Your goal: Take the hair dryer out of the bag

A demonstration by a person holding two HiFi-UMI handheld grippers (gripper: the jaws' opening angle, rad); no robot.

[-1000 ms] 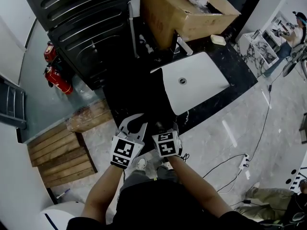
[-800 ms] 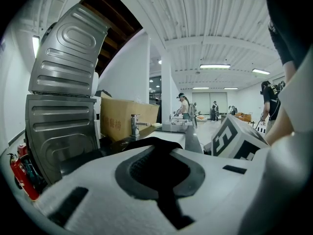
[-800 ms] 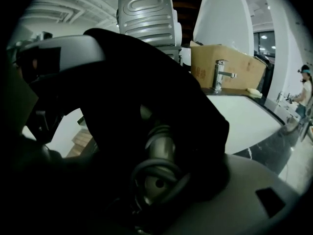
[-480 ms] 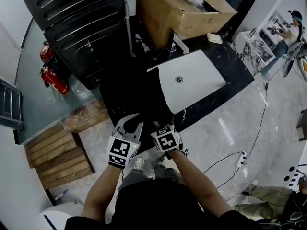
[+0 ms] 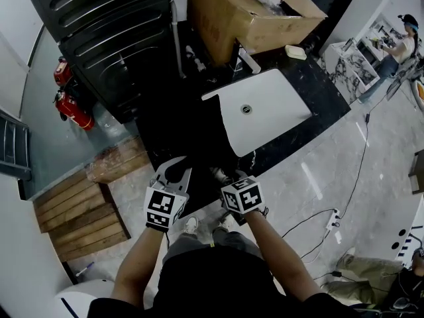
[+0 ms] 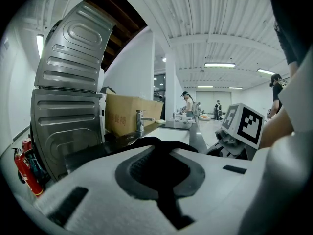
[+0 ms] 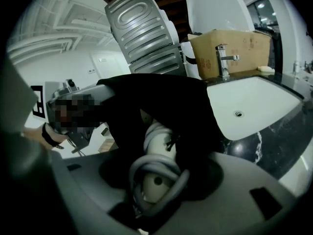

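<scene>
Right gripper (image 7: pixel 156 182): jaws clamped on the hair dryer (image 7: pixel 157 143), which has a white body with a grey cord (image 7: pixel 146 168) looped over the near end. The dryer's near end is out between the jaws. Its far end runs into the mouth of the black bag (image 7: pixel 161 97).

Left gripper (image 6: pixel 159 168): jaws pressed together on a fold of the bag's black cloth. The right gripper's marker cube (image 6: pixel 244 124) shows just to its right.

Head view: both grippers are side by side, close in front of the person, at the near edge of the dark counter (image 5: pixel 311 88). The bag lies on the counter just past them, left of the white sink (image 5: pixel 281 118).

Behind the sink: faucet (image 5: pixel 244 58), then a cardboard box (image 5: pixel 232 18) on the counter. Left of the box are grey ribbed metal panels (image 5: pixel 99 18).

On the floor, left: wooden pallets (image 5: pixel 79 207) and red fire extinguishers (image 5: pixel 69 101). Far right: another person (image 5: pixel 404 42) standing, well apart from everything here.
</scene>
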